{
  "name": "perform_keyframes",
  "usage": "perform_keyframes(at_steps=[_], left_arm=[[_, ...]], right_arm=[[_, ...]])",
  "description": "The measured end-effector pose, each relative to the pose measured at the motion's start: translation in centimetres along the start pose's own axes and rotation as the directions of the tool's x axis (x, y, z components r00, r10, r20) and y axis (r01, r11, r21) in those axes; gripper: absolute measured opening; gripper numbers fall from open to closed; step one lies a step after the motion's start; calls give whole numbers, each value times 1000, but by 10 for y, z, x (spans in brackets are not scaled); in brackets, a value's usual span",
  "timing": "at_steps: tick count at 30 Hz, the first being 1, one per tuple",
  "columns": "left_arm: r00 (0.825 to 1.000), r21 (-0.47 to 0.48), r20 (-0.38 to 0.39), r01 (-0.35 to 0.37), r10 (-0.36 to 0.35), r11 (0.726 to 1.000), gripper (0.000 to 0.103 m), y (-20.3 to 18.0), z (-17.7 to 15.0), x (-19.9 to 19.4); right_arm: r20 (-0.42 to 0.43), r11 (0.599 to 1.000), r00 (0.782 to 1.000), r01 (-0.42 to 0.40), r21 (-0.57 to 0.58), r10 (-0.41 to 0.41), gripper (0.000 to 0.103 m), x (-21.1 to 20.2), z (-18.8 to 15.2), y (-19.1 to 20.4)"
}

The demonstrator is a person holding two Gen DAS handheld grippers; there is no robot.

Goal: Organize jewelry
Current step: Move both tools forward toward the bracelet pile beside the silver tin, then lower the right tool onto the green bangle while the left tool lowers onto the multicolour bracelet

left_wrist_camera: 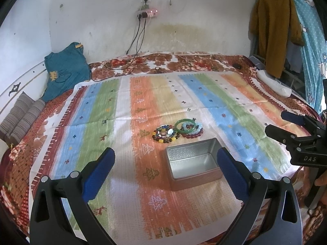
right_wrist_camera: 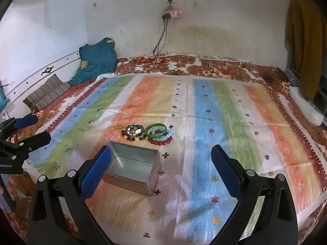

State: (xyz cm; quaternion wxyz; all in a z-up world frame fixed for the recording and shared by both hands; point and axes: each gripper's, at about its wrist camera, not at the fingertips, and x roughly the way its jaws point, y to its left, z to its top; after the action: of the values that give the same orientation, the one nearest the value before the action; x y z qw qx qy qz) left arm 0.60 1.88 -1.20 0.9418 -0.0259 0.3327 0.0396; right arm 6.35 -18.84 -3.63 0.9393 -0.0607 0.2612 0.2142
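Note:
An open, empty metal tin point(left_wrist_camera: 192, 163) point(right_wrist_camera: 132, 169) stands on the striped cloth. Just beyond it lies a pile of jewelry: multicoloured bead bracelets point(left_wrist_camera: 165, 134) point(right_wrist_camera: 133, 133), a green bangle point(left_wrist_camera: 185, 125) point(right_wrist_camera: 157, 130), pale blue beads and a red bead bracelet point(left_wrist_camera: 193, 135) point(right_wrist_camera: 160, 141). My left gripper point(left_wrist_camera: 166, 159) is open and empty, held above the cloth with the tin between its fingers' line of sight. My right gripper point(right_wrist_camera: 161, 157) is open and empty, to the right of the tin. Each gripper shows at the edge of the other's view.
The striped cloth point(left_wrist_camera: 143, 106) covers a bed with a floral sheet. A teal garment point(left_wrist_camera: 65, 71) and a striped cushion point(left_wrist_camera: 22, 118) lie at the far left. Cables point(left_wrist_camera: 134, 47) hang from a wall socket. Clothes point(left_wrist_camera: 273, 30) hang at the right, a white roll point(left_wrist_camera: 273, 83) below.

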Motion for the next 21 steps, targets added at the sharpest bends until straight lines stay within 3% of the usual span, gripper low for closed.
perform_keyframes(at_steps=[21], left_arm=[[992,53,-104,-70,75,996,98,8,33,52]], right_arm=[[-114,1000,993,-8,-24,5,99,48,36,-3]])
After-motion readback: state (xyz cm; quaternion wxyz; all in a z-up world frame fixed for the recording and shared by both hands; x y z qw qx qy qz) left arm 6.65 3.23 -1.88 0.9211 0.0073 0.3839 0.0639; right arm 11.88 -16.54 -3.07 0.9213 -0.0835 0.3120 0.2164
